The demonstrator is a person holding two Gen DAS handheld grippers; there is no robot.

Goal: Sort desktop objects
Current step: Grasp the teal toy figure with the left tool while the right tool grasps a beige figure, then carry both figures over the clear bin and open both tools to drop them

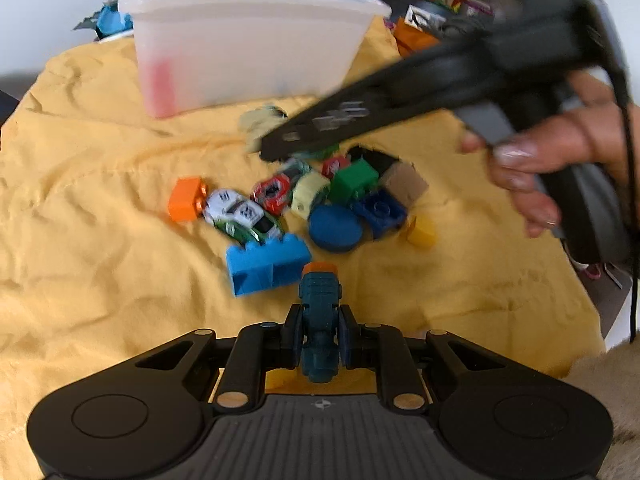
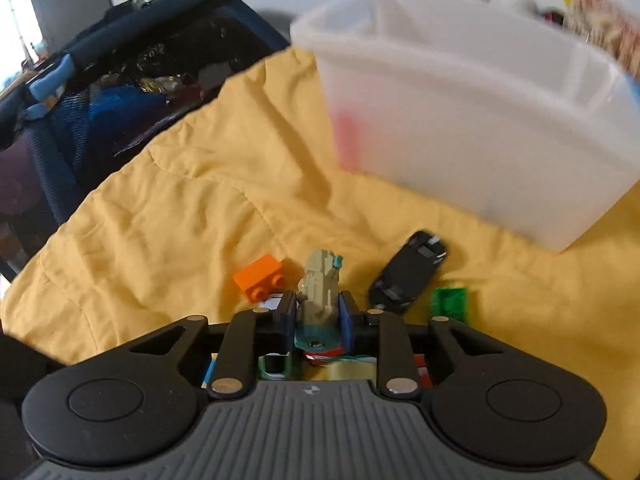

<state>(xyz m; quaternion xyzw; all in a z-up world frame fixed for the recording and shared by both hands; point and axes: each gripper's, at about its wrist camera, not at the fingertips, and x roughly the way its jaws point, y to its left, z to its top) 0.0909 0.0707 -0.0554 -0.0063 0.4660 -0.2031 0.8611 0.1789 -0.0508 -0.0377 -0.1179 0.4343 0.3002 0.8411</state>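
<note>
My left gripper point(image 1: 319, 322) is shut on a dark teal toy vehicle point(image 1: 320, 312) with an orange tip, held above the yellow cloth point(image 1: 100, 200). My right gripper point(image 2: 318, 312) is shut on a beige toy vehicle point(image 2: 320, 280) with a teal base; in the left wrist view it shows as a black blurred tool point(image 1: 400, 108) over the pile. The pile holds a white-green toy car point(image 1: 240, 214), a red car point(image 1: 274, 192), an orange brick point(image 1: 184, 199), a light blue brick point(image 1: 266, 266), a blue disc point(image 1: 335, 227) and a green block point(image 1: 354, 180). A translucent white bin point(image 1: 248, 40) stands behind.
In the right wrist view a black toy car point(image 2: 408, 274), a green piece point(image 2: 450, 302) and an orange brick point(image 2: 260, 276) lie before the bin point(image 2: 460, 120). A dark blue mesh playpen point(image 2: 100, 92) stands at the cloth's left edge. Clutter lies behind the bin.
</note>
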